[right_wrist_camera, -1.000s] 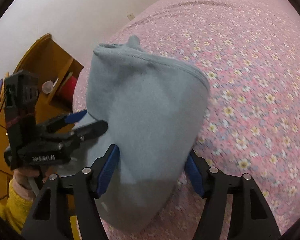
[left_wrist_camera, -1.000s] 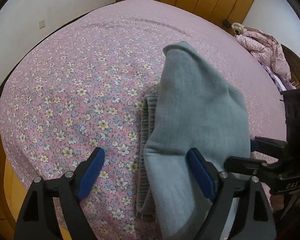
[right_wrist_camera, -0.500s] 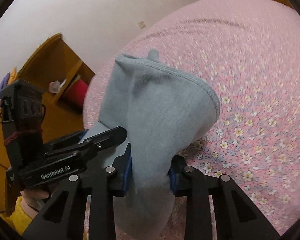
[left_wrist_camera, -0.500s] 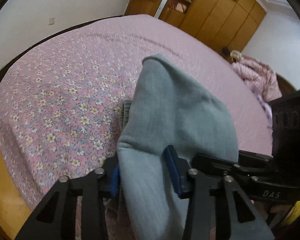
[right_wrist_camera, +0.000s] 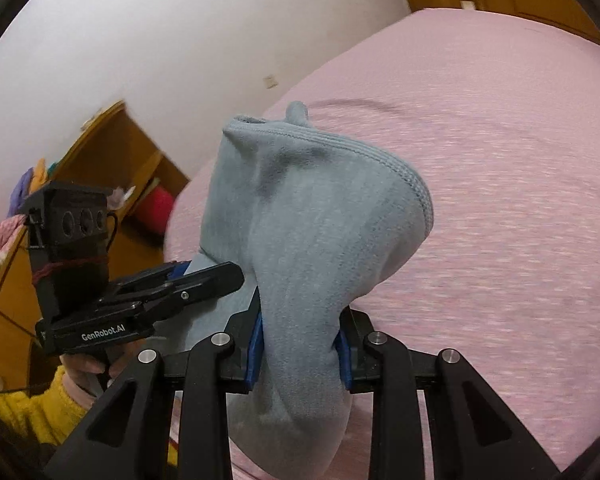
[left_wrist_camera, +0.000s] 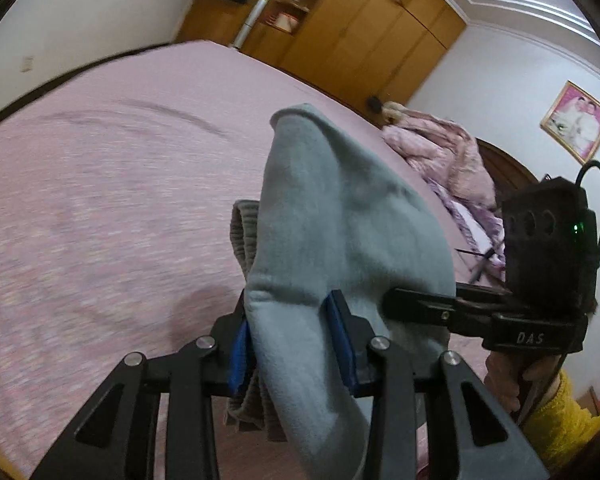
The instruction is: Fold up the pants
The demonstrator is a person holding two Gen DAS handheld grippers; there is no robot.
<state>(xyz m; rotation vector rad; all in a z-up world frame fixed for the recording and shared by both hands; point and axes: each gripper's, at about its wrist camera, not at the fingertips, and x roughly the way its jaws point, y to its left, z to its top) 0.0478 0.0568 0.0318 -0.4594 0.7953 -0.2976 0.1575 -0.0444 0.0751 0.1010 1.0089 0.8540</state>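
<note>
Clamping grey pants (left_wrist_camera: pixel 332 240) (folded): left gripper (left_wrist_camera: pixel 296 332); right gripper (right_wrist_camera: pixel 300 348); above bed (left_wrist_camera: pixel 100 200)

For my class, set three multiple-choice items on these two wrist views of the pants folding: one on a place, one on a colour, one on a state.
1. Where are the soft grey-blue fleece pants held?
A. Above the pink bedspread
B. Inside the wooden wardrobe
C. On the floor

2. What colour are the pads on the left tongs?
A. Red
B. Blue
C. White

3. What state are the right tongs in?
A. Wide open, nothing between them
B. Shut on the pants
C. Lying on the bed

Answers:
1. A: the cloth hangs between both tongs with the bedspread behind and below it.
2. B: blue pads show on either side of the pinched cloth.
3. B: the fingers press a bunch of the fabric from both sides.
</note>
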